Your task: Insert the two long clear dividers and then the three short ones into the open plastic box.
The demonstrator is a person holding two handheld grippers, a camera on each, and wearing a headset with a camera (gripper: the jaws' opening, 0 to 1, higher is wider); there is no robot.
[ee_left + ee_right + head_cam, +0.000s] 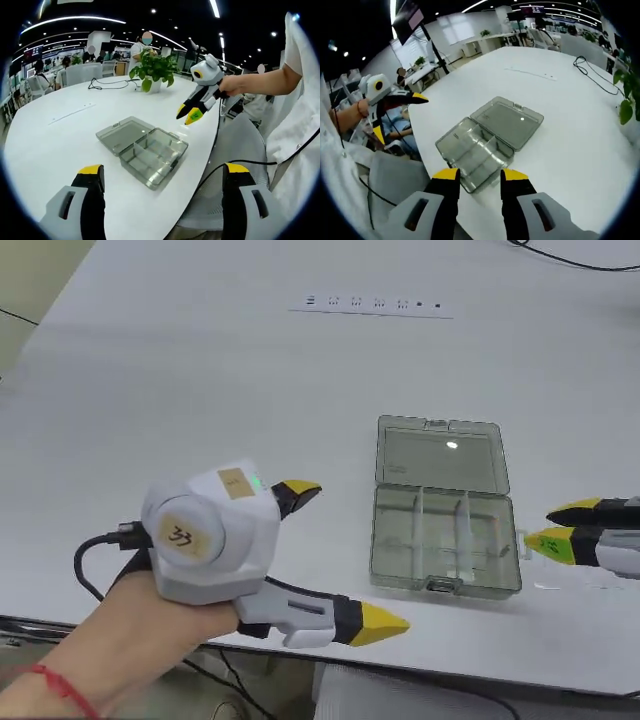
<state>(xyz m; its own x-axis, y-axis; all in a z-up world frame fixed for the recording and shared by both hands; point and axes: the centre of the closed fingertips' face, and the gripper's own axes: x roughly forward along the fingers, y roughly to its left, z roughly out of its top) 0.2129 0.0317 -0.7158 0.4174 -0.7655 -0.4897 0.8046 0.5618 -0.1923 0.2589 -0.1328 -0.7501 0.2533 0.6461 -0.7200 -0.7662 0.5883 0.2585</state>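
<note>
Closest to the table's near edge, a hand [165, 630] holds the left gripper [340, 555] just above the white table [200, 390]. Its jaws are spread wide with nothing between them. Just past it sits the open plastic box [445, 535], close to that same edge, with its lid [440, 455] laid flat behind it. Two long dividers [420, 525] appear to stand in the tray, running front to back. I can't tell whether any short ones are in, because the clear plastic hides them.

The right gripper [560, 527] hovers just beside the box's right wall. Its jaws are a little apart, and I can see nothing in them. Farther off, a socket strip [370, 305] lies flush in the tabletop.

The box is the main risk. It looks light, nothing pins it, and it is near the edge. A jaw pressing a divider down off-centre could slide or tip it. A clear piece is also easy to misjudge, so it might go in tilted and jam outside its slots.
</note>
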